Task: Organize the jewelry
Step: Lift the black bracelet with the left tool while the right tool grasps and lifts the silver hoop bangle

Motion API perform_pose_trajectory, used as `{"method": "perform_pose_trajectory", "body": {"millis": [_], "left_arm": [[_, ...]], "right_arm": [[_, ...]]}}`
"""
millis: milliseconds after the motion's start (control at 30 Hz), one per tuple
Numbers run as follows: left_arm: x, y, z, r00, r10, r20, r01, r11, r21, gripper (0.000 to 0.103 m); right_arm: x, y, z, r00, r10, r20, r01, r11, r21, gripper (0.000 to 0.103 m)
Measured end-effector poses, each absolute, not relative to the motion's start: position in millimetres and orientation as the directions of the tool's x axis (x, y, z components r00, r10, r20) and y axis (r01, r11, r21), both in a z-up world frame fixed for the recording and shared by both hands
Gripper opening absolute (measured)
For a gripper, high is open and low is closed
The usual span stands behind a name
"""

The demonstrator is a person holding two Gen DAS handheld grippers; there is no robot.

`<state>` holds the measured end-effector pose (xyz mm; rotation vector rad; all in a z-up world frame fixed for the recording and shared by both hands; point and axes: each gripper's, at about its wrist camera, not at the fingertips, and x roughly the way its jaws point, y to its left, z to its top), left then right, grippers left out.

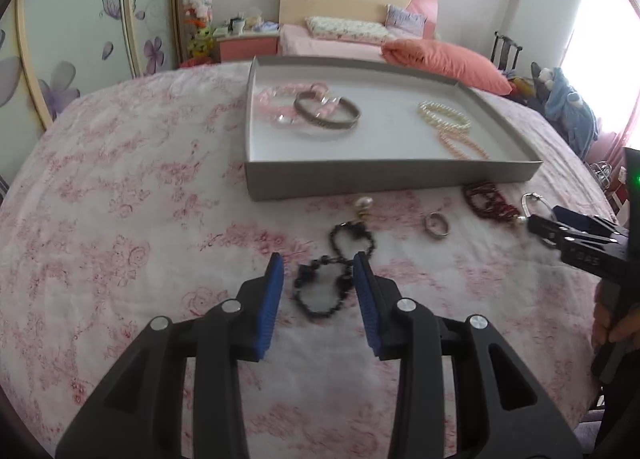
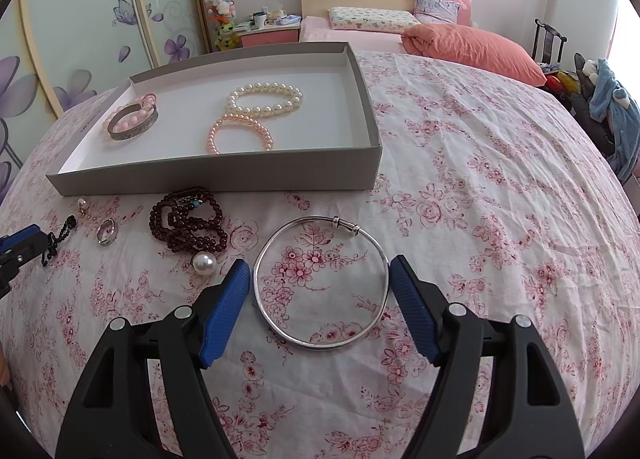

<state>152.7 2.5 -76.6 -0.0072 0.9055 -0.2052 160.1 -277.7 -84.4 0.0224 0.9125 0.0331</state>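
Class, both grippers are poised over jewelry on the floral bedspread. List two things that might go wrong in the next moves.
1. The thin silver bangle lies flat on the soft floral bedspread; the open right gripper may pinch cloth or let the bangle slip out.
2. The open left gripper straddles the black beaded bracelet, whose loops twist together, so it may dangle and snag on the grey cardboard tray wall.

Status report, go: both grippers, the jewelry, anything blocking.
Left gripper open over black bead bracelet. Right gripper open, straddling silver bangle. Tray holds four bracelets. Nothing blocking.
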Motion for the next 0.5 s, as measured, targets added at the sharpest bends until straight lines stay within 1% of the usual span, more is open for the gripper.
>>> {"method": "perform_pose_trajectory", "body": {"millis": [33,67,133,300,500], "left_arm": [[154.0,2.8,-78.5,0.599,-0.181,-0.78,0.18,0.98,-0.089,0.035],[154.6,2.6,-78.8,0.599,-0.18,-0.78,0.185,0.979,-0.083,0.032],[155.6,0.4,-80.1,0.589,-0.174,-0.789,0.193,0.979,-0.071,0.024],[152.6,11.0,-75.4,0.596,-0.218,-0.772,0.188,0.974,-0.13,0.024],[156.9,11.2,-81.9,0.581,-0.193,-0.791,0.199,0.976,-0.092,0.024]], "right_arm": [[160.2,-278.1,-84.4,0.611,0.038,-0.79,-0.019,0.999,0.034,0.073],[160.2,-278.1,-84.4,0.611,0.038,-0.79,-0.019,0.999,0.034,0.073],[160.1,-278.0,-84.4,0.611,0.038,-0.79,-0.019,0.999,0.034,0.073],[160.2,-278.2,-84.4,0.611,0.038,-0.791,-0.019,0.999,0.034,0.073],[160.2,-278.1,-84.4,0.611,0.038,-0.791,-0.019,0.999,0.034,0.073]]}}
